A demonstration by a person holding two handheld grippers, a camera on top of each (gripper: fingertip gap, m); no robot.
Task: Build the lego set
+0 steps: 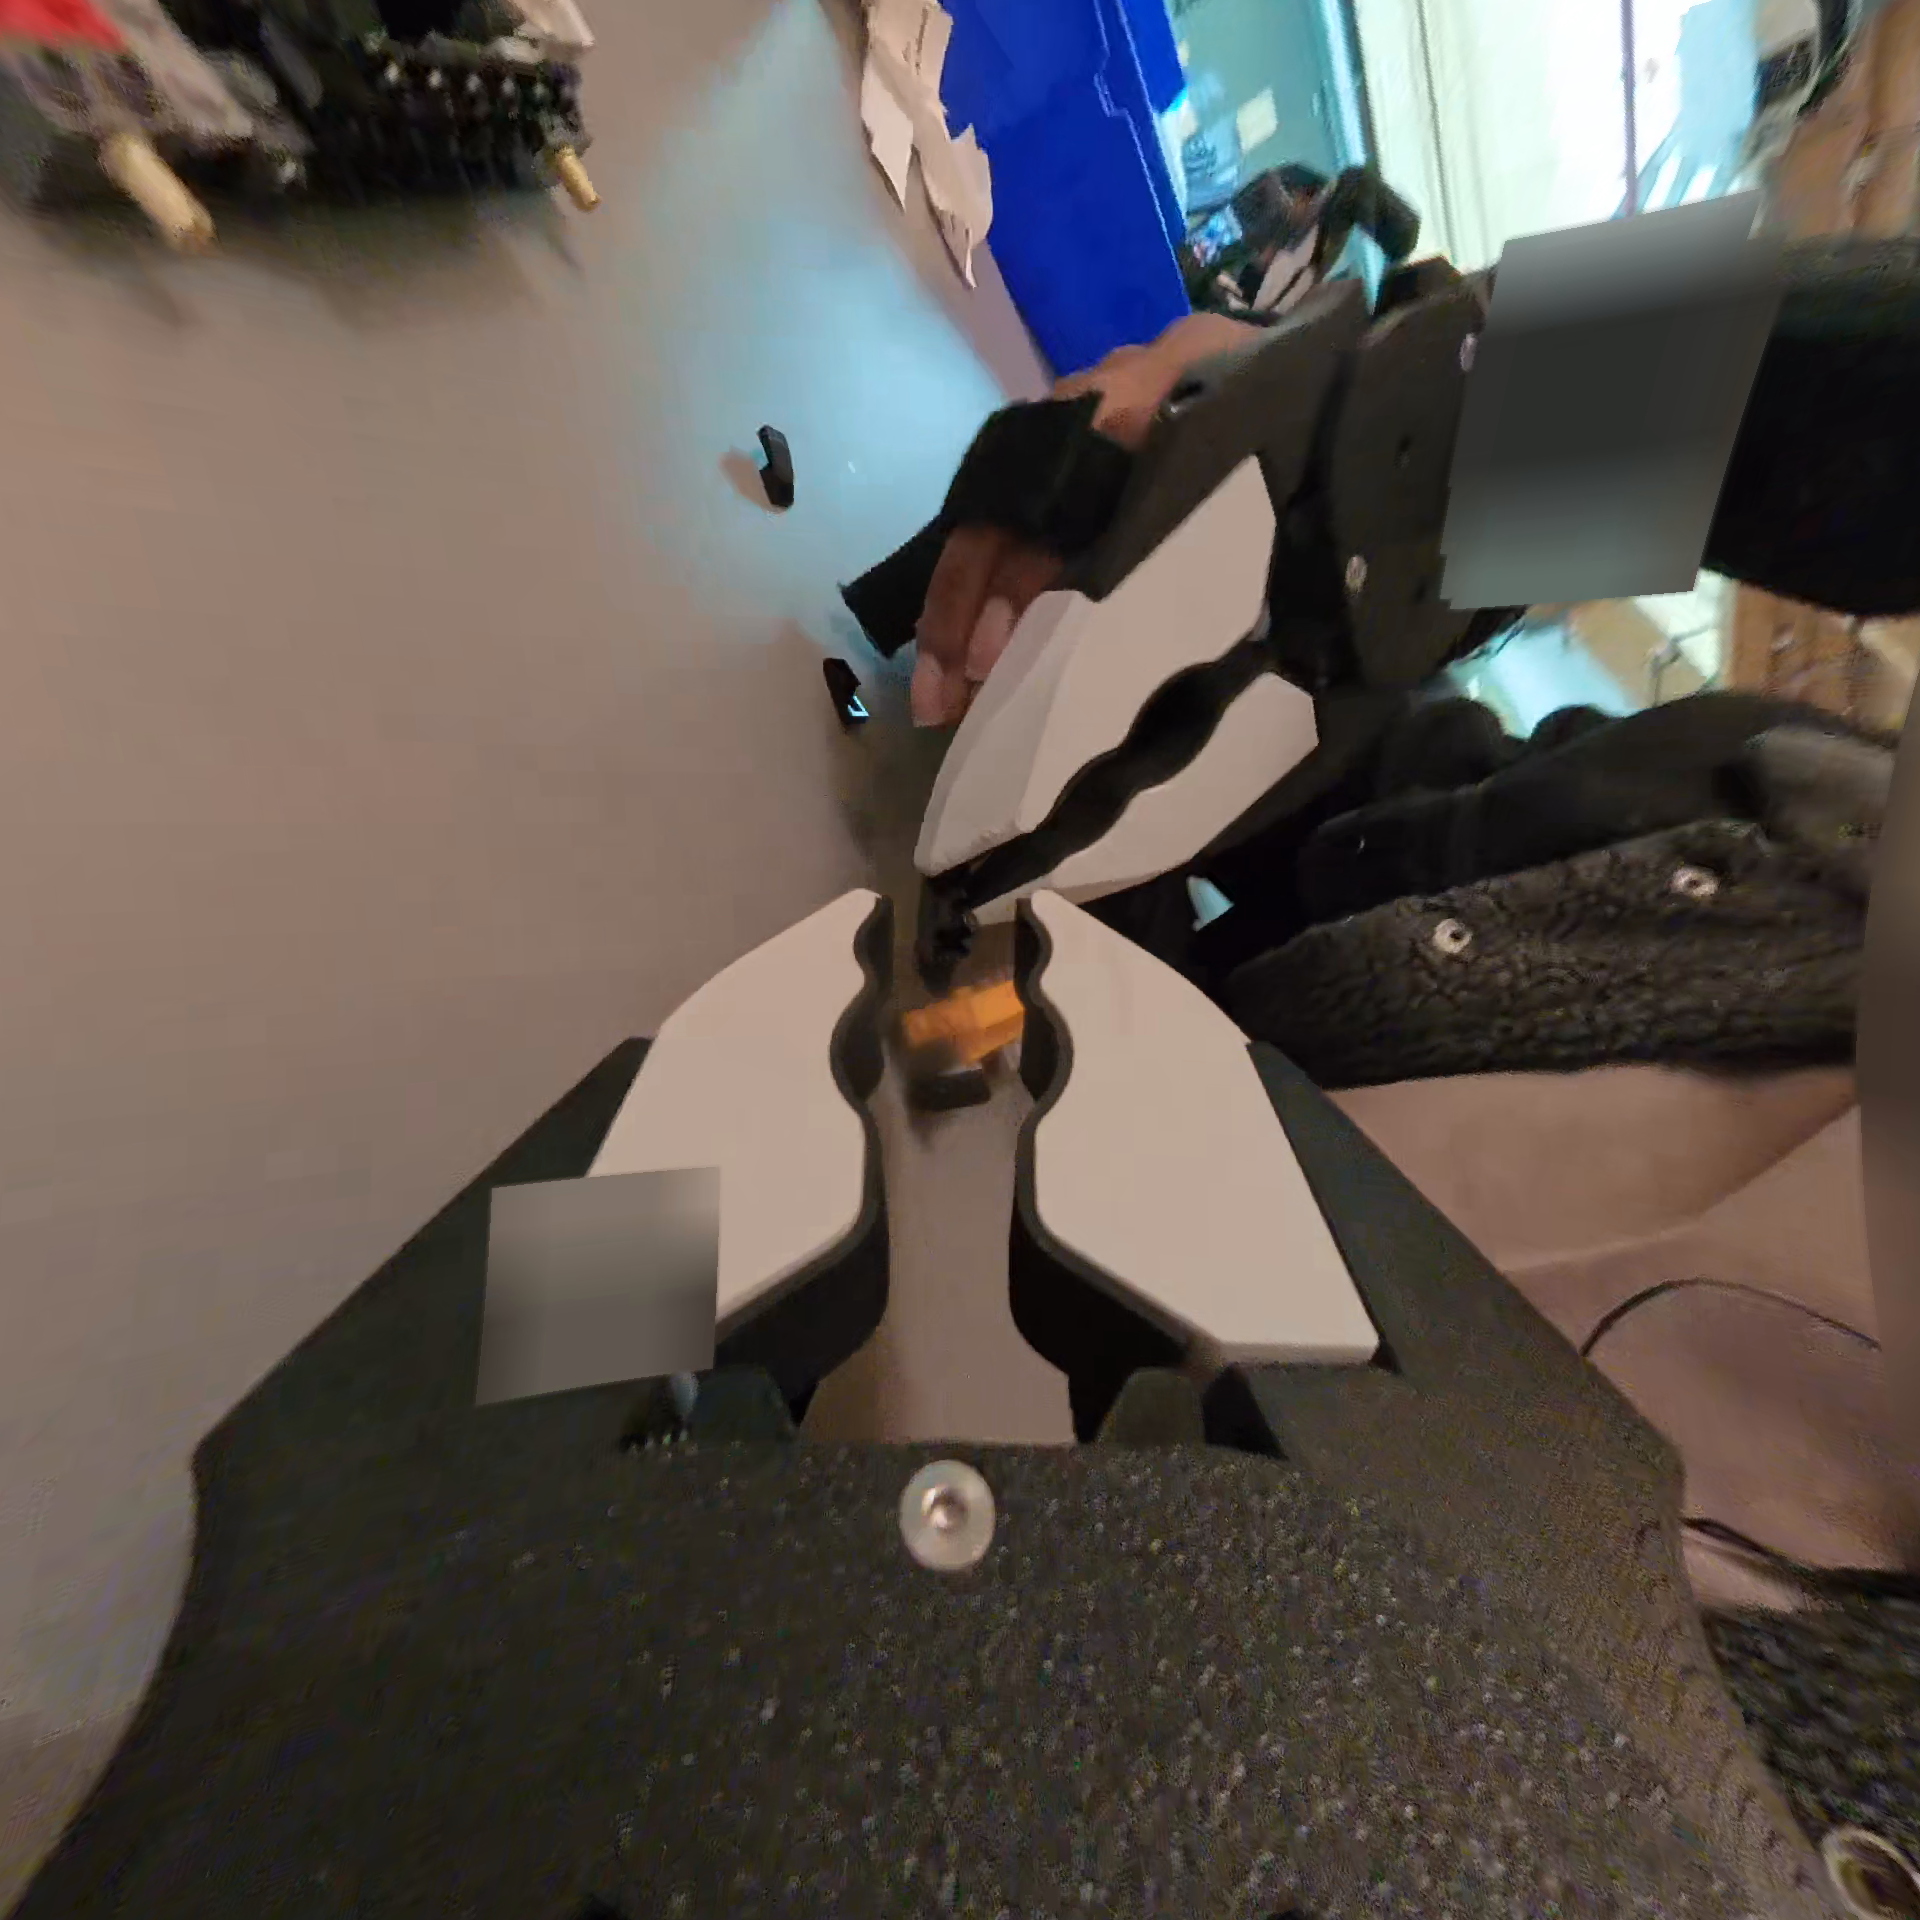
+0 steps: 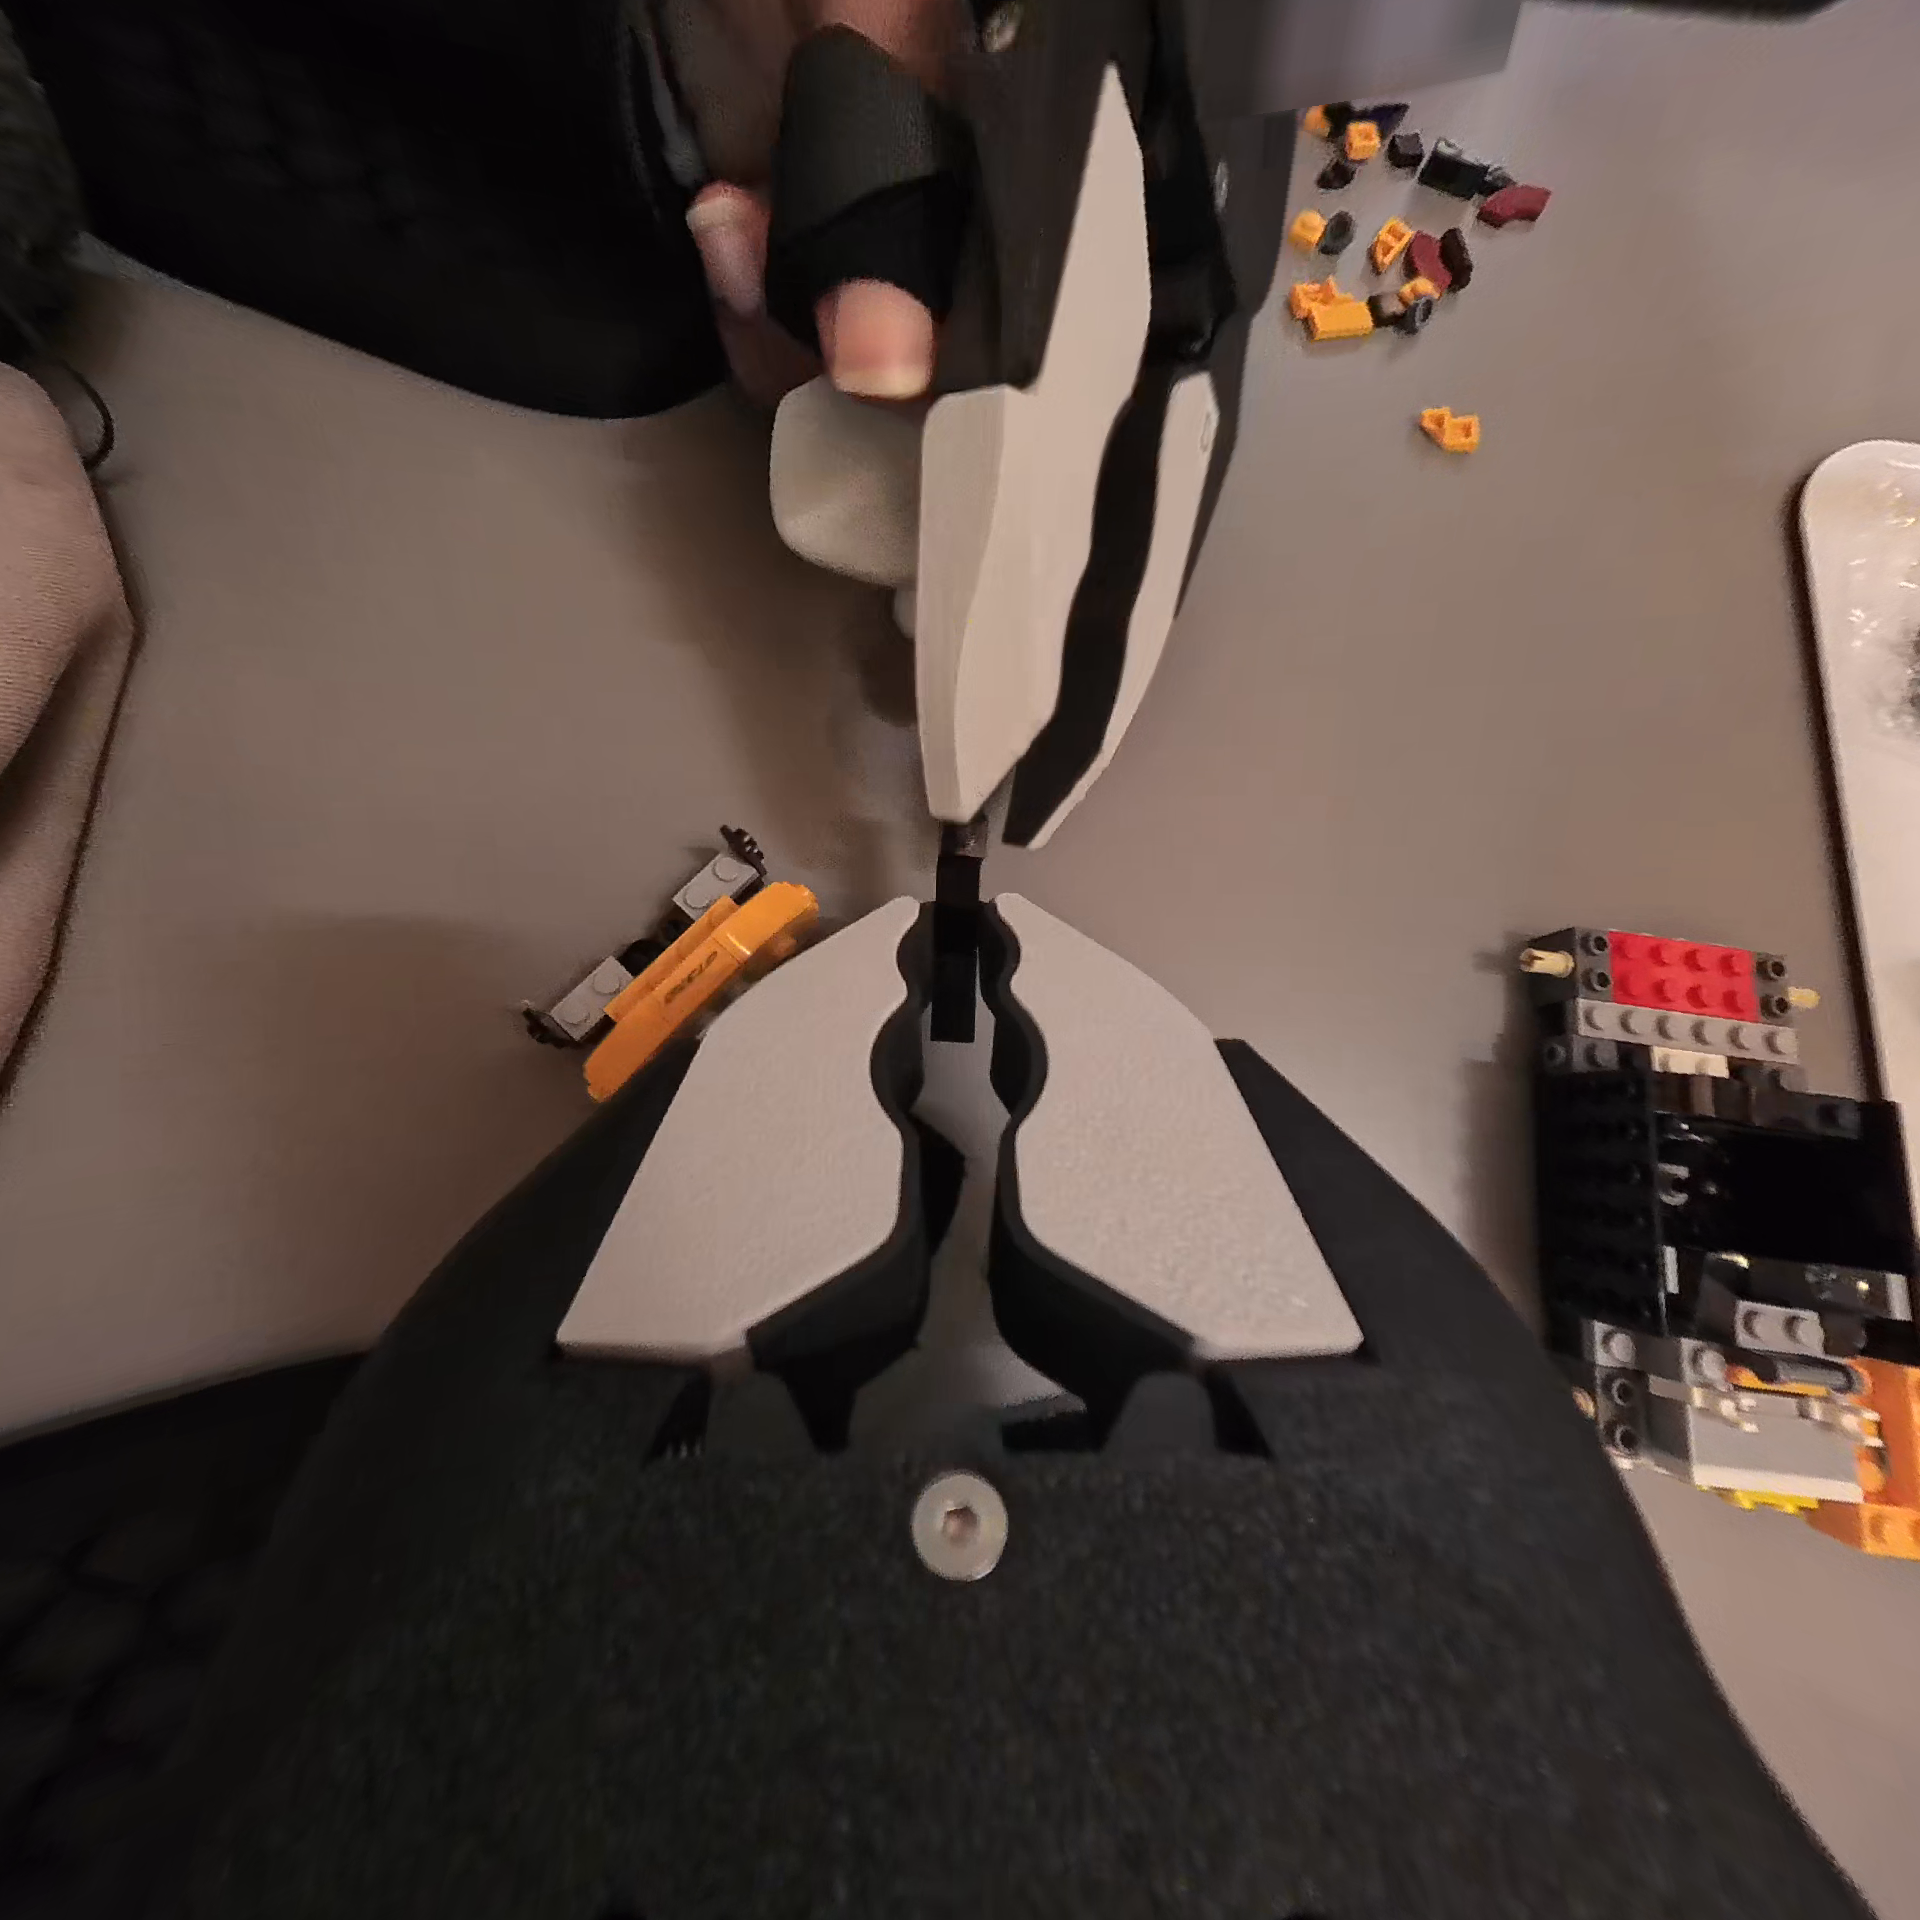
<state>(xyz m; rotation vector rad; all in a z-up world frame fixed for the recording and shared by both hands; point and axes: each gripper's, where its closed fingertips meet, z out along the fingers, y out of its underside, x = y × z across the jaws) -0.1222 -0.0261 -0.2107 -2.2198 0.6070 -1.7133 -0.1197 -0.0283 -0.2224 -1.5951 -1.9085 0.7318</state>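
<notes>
The lego set is partly built. In the right wrist view a big black lego build [image 2: 1704, 1195] with a red plate on top and orange bricks at its near end sits on the grey bench [image 2: 416, 727] at about 3 o'clock. A smaller orange and grey piece [image 2: 675, 971] lies at 9 o'clock, just beside the right claw. A heap of loose bricks [image 2: 1392, 249], orange, black and dark red, waits at 1 o'clock, well apart from the build. So I think a lot is still left to do.

The right claw [image 2: 958, 914] is nearly closed and pinches a thin black lego part [image 2: 956, 977] at its tips. The left claw [image 2: 982, 826] comes in from 12 o'clock with its tips close together, right at the top end of that same black part. It may be gripping it too, but that spot is too small and dark to be sure.

In the left wrist view an orange lego bit [image 1: 961, 1023] shows in the gap of the left claw [image 1: 951, 914], but it is blurry, and I cannot tell if it is held or lies on the bench behind. Two small black parts [image 1: 776, 465] lie at 11 o'clock. The build's far corner is cut off at the edge.
</notes>
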